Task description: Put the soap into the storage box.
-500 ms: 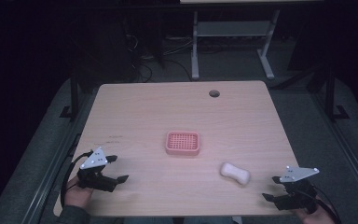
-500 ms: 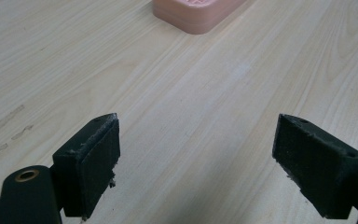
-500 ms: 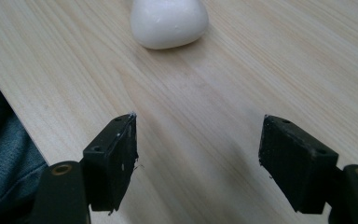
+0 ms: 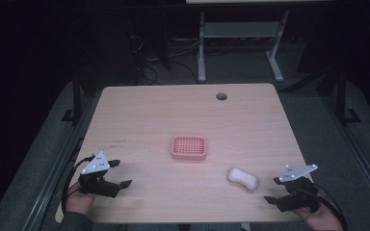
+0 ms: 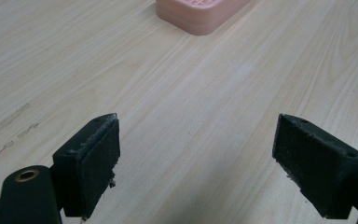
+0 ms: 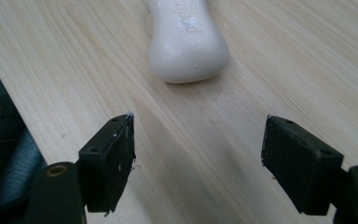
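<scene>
A pink soap dish [image 4: 189, 147] with a gridded top sits near the middle of the wooden table [image 4: 183, 110]; its near corner [image 5: 200, 11] shows at the top of the left gripper view. A white bar of soap [image 4: 243, 179] lies to the dish's right and nearer the front edge, close ahead of the right gripper's jaws [image 6: 186, 39]. My left gripper [image 4: 120, 174] rests open at the front left, nothing between its jaws [image 5: 196, 163]. My right gripper [image 4: 272, 190] stands open at the front right, just right of the soap, jaws empty [image 6: 198, 163].
A round cable hole [image 4: 221, 96] marks the table's far right part. Beyond the far edge stands a metal frame with legs [image 4: 236, 45] and loose cables on a dark floor. The table's front edge [image 6: 32, 135] runs close beside the right gripper.
</scene>
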Tool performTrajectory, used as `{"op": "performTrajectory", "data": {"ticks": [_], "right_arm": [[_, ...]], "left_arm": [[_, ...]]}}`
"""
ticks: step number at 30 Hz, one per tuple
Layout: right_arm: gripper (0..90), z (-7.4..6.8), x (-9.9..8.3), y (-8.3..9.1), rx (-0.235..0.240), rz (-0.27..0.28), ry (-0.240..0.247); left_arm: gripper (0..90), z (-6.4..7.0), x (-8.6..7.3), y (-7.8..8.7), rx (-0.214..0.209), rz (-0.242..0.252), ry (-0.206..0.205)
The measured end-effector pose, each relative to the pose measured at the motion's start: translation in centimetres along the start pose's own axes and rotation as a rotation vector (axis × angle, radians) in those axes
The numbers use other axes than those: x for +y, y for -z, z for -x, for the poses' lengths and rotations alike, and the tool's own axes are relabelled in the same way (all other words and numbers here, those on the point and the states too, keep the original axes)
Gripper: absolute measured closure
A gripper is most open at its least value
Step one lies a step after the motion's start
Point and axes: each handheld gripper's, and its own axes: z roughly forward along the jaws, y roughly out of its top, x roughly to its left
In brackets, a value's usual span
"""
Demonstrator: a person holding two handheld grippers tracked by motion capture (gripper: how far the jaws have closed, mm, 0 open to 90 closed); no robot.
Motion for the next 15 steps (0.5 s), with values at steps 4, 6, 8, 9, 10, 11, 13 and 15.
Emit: {"op": "performTrajectory", "data": {"ticks": [4, 6, 8, 9, 10, 11, 13, 15], "right_arm": [[24.0, 0.0, 0.5, -0.2, 0.006, -0.024, 0.013], [24.0, 0.1, 0.8, -0.3, 0.007, -0.033, 0.023], [24.0, 0.1, 1.1, -0.3, 0.012, -0.041, 0.023], [23.8, 0.1, 1.2, -0.3, 0.012, -0.041, 0.031], [23.4, 0.1, 1.4, -0.4, 0.014, -0.044, 0.028], [23.3, 0.1, 1.6, -0.4, 0.018, -0.050, 0.030], [22.2, 0.1, 2.2, -0.6, 0.017, -0.070, 0.042], [22.2, 0.1, 2.3, -0.7, 0.019, -0.074, 0.050]], "left_arm": [[14.8, 0.0, 0.0, 0.0, 0.000, -0.002, -0.002], [14.8, 0.0, 0.0, 0.0, 0.001, -0.001, -0.007], [14.8, 0.0, 0.0, 0.0, 0.000, 0.000, -0.007], [14.8, 0.0, 0.0, 0.0, 0.000, 0.000, -0.007], [14.8, 0.0, 0.0, 0.0, 0.000, -0.001, -0.009], [14.8, 0.0, 0.0, 0.0, 0.000, -0.001, -0.009], [14.8, 0.0, 0.0, 0.0, -0.001, 0.001, -0.008], [14.8, 0.0, 0.0, 0.0, -0.001, 0.002, -0.006]]}}
